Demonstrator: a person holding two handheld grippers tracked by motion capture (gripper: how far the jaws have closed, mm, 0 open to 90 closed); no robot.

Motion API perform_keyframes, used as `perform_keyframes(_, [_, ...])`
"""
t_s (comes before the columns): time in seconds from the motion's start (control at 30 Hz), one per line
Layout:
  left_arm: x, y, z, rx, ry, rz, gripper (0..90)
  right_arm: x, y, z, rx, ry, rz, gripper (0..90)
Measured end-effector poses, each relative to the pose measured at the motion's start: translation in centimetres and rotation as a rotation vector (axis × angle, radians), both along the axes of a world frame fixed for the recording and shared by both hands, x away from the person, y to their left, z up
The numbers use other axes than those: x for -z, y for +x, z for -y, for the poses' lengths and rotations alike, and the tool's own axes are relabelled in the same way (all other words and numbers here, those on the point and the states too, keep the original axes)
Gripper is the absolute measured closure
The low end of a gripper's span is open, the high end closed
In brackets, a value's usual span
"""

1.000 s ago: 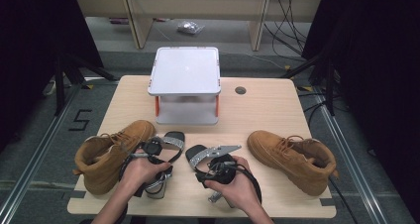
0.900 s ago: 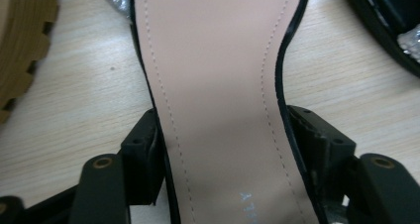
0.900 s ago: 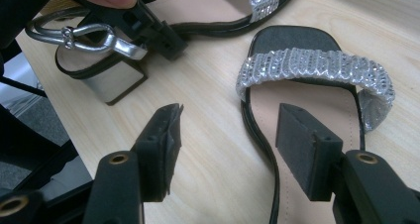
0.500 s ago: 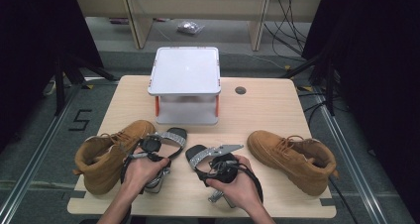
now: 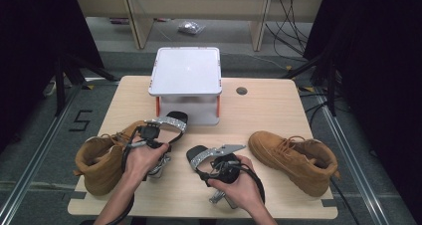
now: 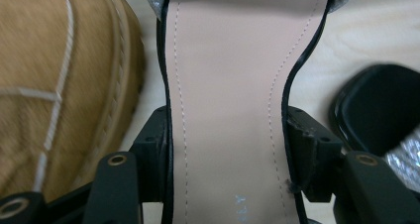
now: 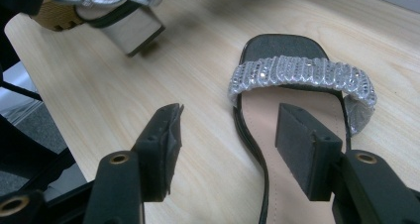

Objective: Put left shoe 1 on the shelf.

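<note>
A black sandal with a glittery silver strap (image 5: 169,121) hangs tilted above the table's left half. My left gripper (image 5: 155,133) is shut on it. In the left gripper view its jaws (image 6: 225,135) have just been closing, and both pads press the edges of the pale insole (image 6: 223,85). The matching sandal (image 5: 199,155) lies flat on the table. My right gripper (image 5: 211,160) stands open over it. In the right gripper view (image 7: 233,135) one jaw is over bare wood and the other above the insole behind the strap (image 7: 297,73).
One tan boot (image 5: 102,160) sits at the left, close beside the held sandal; another tan boot (image 5: 293,158) lies at the right. A white-topped stand (image 5: 186,70) is at the back middle of the wooden table (image 5: 268,105), with a small round hole (image 5: 242,91) beside it.
The left hand has risen and moved away from the person, lifting its sandal off the table. The right hand and its sandal have stayed put.
</note>
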State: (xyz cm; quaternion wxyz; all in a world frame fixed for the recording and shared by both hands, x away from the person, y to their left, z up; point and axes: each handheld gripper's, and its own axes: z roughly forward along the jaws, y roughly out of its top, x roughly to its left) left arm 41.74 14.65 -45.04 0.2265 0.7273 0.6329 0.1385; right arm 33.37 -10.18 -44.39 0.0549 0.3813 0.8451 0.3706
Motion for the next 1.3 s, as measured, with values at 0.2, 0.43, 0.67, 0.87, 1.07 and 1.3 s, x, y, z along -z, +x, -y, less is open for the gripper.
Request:
perform_keyframes(0.2, [-0.7,2.0,0.0,-0.033,-0.029,0.028,42.6,0.0,0.0,0.0,-0.002,-0.001,-0.005,44.0])
perform_keyframes(0.43, [-1.2,4.5,0.3,-0.083,-0.053,0.066,42.6,0.1,0.0,0.0,-0.003,0.000,-0.003,44.0])
perform_keyframes(0.67, [-1.2,7.1,1.0,-0.114,-0.042,0.084,42.6,0.0,0.1,0.1,-0.005,0.005,-0.006,44.0])
perform_keyframes(0.87, [0.0,7.8,1.5,-0.135,-0.036,0.086,42.6,0.0,0.0,0.2,-0.005,0.010,0.000,44.0])
perform_keyframes(1.07, [1.6,8.0,1.7,-0.150,-0.025,0.058,42.6,0.1,0.0,0.1,-0.003,0.005,-0.003,44.0])
perform_keyframes(1.3, [2.4,8.6,1.8,-0.149,-0.055,0.041,42.5,0.1,-0.2,0.0,0.018,0.006,-0.035,43.9])
